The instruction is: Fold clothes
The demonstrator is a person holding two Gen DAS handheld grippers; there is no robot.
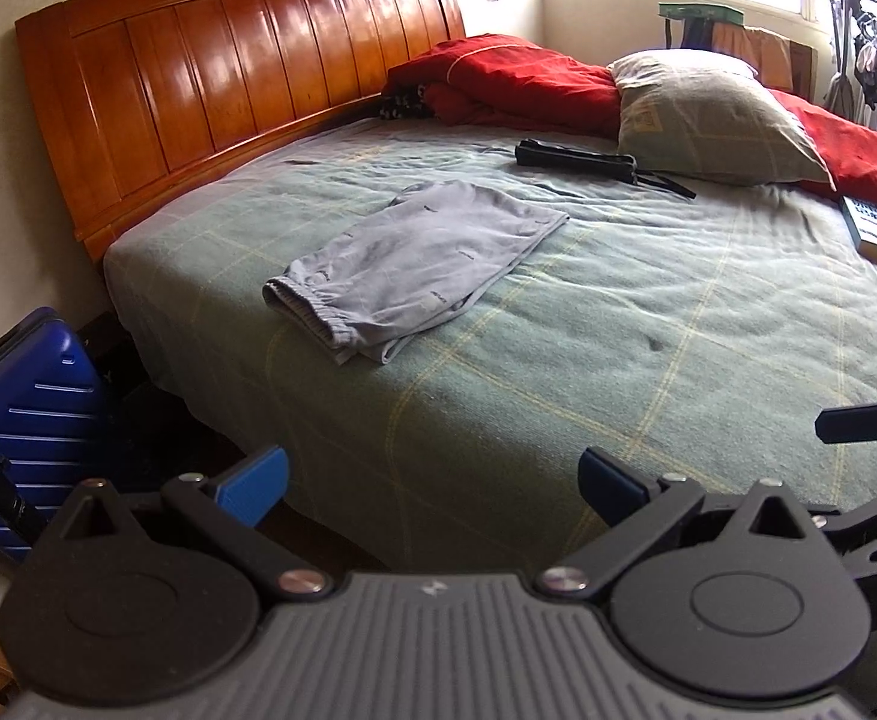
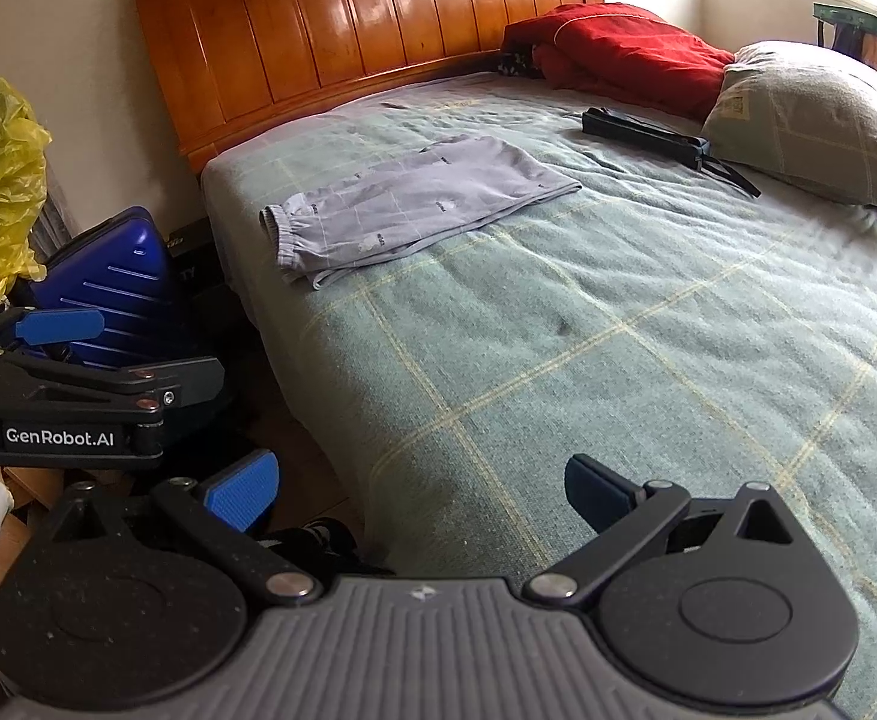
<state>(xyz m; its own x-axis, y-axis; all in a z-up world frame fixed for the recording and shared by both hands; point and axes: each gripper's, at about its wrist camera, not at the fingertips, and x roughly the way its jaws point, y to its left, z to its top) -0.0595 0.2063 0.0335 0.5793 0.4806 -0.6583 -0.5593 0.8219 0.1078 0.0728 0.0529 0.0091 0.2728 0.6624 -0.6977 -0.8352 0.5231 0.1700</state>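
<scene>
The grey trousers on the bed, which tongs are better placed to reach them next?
Probably the left tongs: the grey trousers lie almost straight ahead of them, but well left of the right tongs. Both are open and away.

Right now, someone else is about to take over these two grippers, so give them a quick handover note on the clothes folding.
Left gripper: open, empty, held off the near edge of the bed.
Right gripper: open, empty, beside the left one.
Grey trousers: lying folded flat on the green blanket near the headboard, untouched by either gripper.
Done: the trousers look folded.
Left: perhaps one more fold; no other loose garment clearly in view.
</scene>
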